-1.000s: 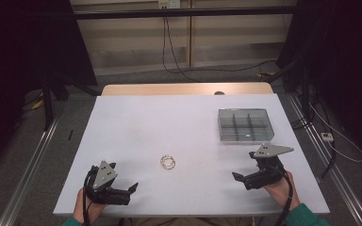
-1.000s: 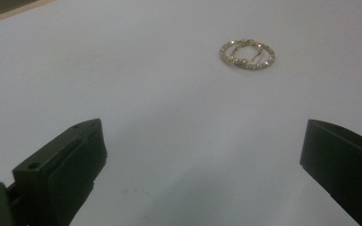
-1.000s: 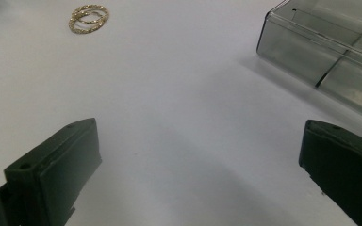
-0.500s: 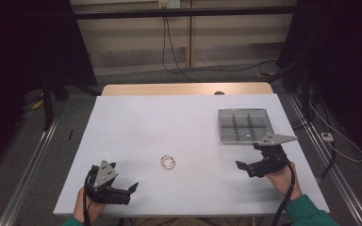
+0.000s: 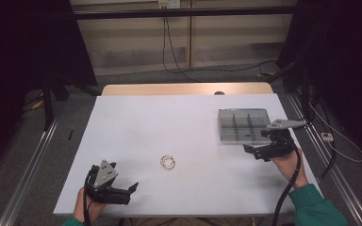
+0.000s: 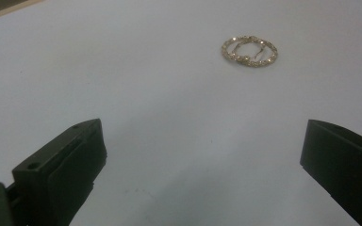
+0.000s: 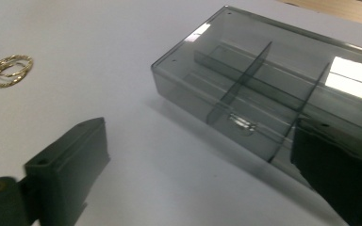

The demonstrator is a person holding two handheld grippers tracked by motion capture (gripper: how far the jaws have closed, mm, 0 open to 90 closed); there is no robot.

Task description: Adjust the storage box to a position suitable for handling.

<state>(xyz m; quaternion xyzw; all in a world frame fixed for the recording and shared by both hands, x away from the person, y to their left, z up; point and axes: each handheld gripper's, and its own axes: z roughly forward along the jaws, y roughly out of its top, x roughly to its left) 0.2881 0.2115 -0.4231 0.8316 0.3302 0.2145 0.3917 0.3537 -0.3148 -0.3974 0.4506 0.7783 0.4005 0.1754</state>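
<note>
Two hand-held grippers work a white table (image 5: pixel 179 122): the left gripper (image 5: pixel 133 188) hangs low at the near edge, jaws wide apart w/ nothing between them; the right gripper (image 5: pixel 249 151) sits just beside the near edge of a smoked clear divided box (image 5: pixel 242 125), its jaws apart but just now closing a little, nothing clamped. A pair of gold hoops (image 5: pixel 168 162) lies loose on the table, ahead of the left gripper and off to its right, well apart from both tools.

Progress, as judged: early. The hoops are untouched, the box looks shut, and no hoops sit in its compartments. Opening the box and moving the hoops in likely remain.

The left gripper view resolves the hoops (image 6: pixel 250 51) as two overlapping beaded rings w/ a clasp pin; the high view gives only a glint. The right gripper view catches the box's (image 7: pixel 264 89) inner dividers and a small front latch (image 7: pixel 242 122), plus the hoops (image 7: pixel 10 70) far off beyond its left-hand jaw.
</note>
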